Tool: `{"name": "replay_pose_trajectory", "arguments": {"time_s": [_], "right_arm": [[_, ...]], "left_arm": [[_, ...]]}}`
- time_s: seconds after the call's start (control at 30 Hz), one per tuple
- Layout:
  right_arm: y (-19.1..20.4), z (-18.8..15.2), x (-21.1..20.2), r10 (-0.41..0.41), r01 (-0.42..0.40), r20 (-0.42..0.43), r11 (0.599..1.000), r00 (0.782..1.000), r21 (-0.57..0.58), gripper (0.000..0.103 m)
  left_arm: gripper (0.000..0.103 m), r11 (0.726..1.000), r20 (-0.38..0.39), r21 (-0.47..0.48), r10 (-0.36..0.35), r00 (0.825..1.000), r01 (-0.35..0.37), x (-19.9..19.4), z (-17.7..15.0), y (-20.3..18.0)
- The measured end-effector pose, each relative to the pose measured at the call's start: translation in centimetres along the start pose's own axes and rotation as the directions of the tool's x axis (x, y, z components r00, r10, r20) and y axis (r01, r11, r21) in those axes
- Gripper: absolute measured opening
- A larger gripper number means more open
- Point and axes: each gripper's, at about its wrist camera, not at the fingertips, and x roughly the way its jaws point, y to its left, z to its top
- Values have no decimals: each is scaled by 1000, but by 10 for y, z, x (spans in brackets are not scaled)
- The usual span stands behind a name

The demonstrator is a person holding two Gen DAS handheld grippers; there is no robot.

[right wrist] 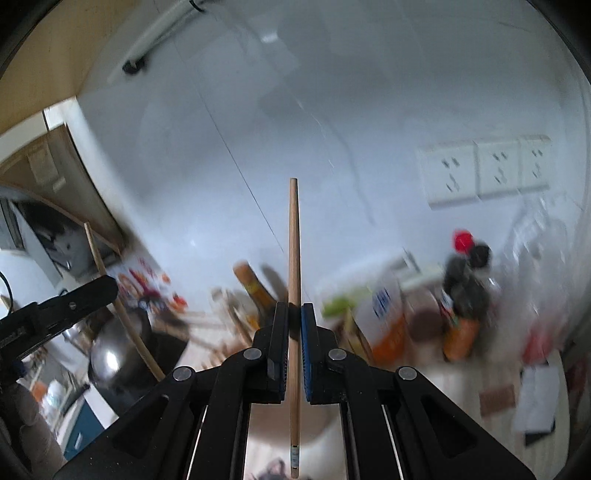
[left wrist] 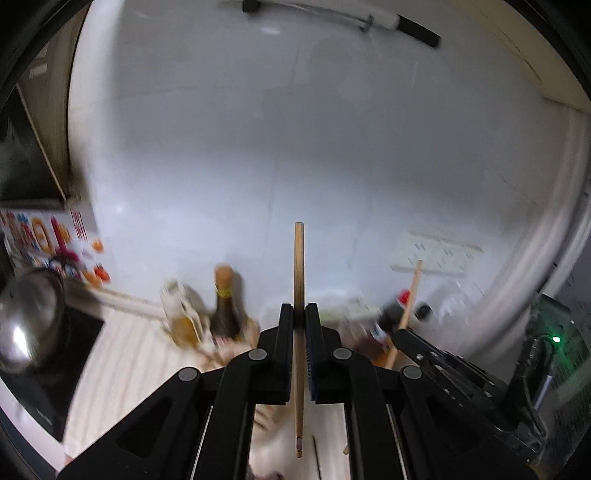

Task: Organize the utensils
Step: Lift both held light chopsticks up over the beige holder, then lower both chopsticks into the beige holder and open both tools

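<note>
My left gripper (left wrist: 298, 308) is shut on a wooden chopstick (left wrist: 299, 266) that runs upright between its pads, well above the counter. My right gripper (right wrist: 294, 308) is shut on a second wooden chopstick (right wrist: 294, 243), also upright. In the left wrist view the right gripper (left wrist: 400, 332) shows at the right with its chopstick (left wrist: 410, 295). In the right wrist view the left gripper (right wrist: 107, 286) shows at the left with its chopstick (right wrist: 122, 306). Both views are motion-blurred.
Bottles (left wrist: 225, 306) and jars (right wrist: 461, 295) stand along the white tiled wall. A steel pot (left wrist: 26, 314) sits on a black hob at the left. Wall sockets (right wrist: 484, 170) are at the right. A knife (left wrist: 388, 20) hangs on the wall above.
</note>
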Motion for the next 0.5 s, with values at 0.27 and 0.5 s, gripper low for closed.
{"name": "replay_pose_trajectory", "arguments": {"time_s": [0.27, 0.5], "right_arm": [[40, 32, 59, 50, -49, 48, 999, 998, -22, 6], [56, 27, 108, 46, -41, 71, 997, 996, -68, 6]], "left_arm": [[3, 999, 42, -7, 47, 998, -46, 46, 33, 34], [3, 998, 7, -40, 41, 999, -41, 96, 29, 65]]}}
